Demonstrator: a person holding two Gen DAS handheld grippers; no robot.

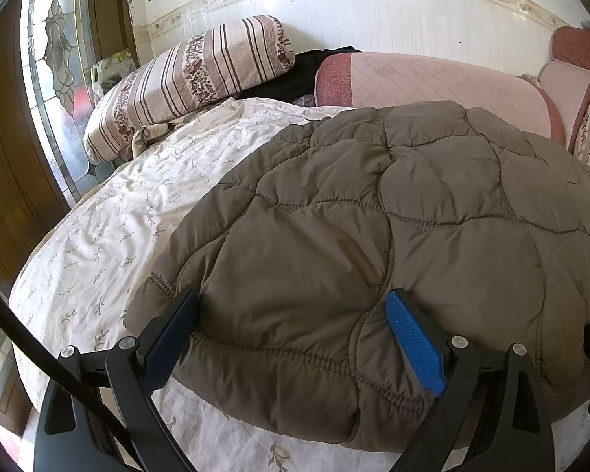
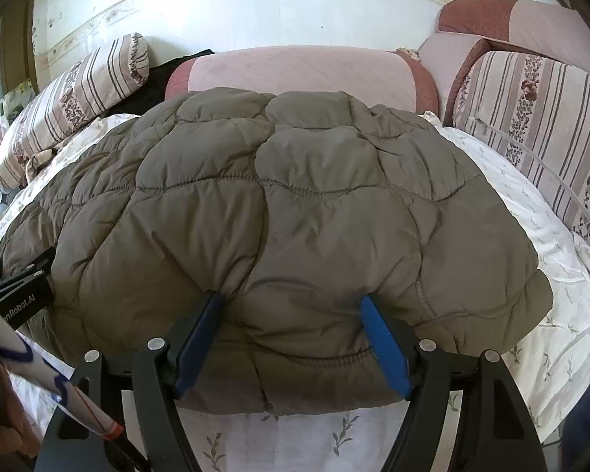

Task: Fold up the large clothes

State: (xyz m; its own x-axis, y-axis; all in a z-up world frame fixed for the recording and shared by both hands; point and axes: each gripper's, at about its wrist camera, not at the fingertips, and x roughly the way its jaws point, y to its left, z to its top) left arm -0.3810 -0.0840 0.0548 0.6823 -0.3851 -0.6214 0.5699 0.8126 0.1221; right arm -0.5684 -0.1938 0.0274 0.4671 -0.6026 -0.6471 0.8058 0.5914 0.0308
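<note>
An olive-brown quilted puffer jacket (image 1: 373, 244) (image 2: 287, 216) lies spread on a bed with a white flowered sheet (image 1: 110, 212) (image 2: 562, 314). Its gathered hem is toward me. My left gripper (image 1: 293, 299) stands wide open over the hem's left part, with the padded fabric bulging between its blue pads (image 1: 413, 338). My right gripper (image 2: 291, 301) also straddles the hem further right, jaws wide, with a fold of jacket swelling between the fingers (image 2: 381, 338). I see no pinch by either one. The left gripper's black body (image 2: 19, 287) shows at the left edge of the right wrist view.
Striped flowered pillows (image 1: 185, 78) (image 2: 531, 129) lie at the bed's far left and right. Pink quilted cushions (image 1: 432, 82) (image 2: 303, 74) line the tiled wall, with a black garment (image 1: 291, 74) beside them. A stained-glass door (image 1: 55, 63) is left. A black cable (image 1: 39, 338) crosses low.
</note>
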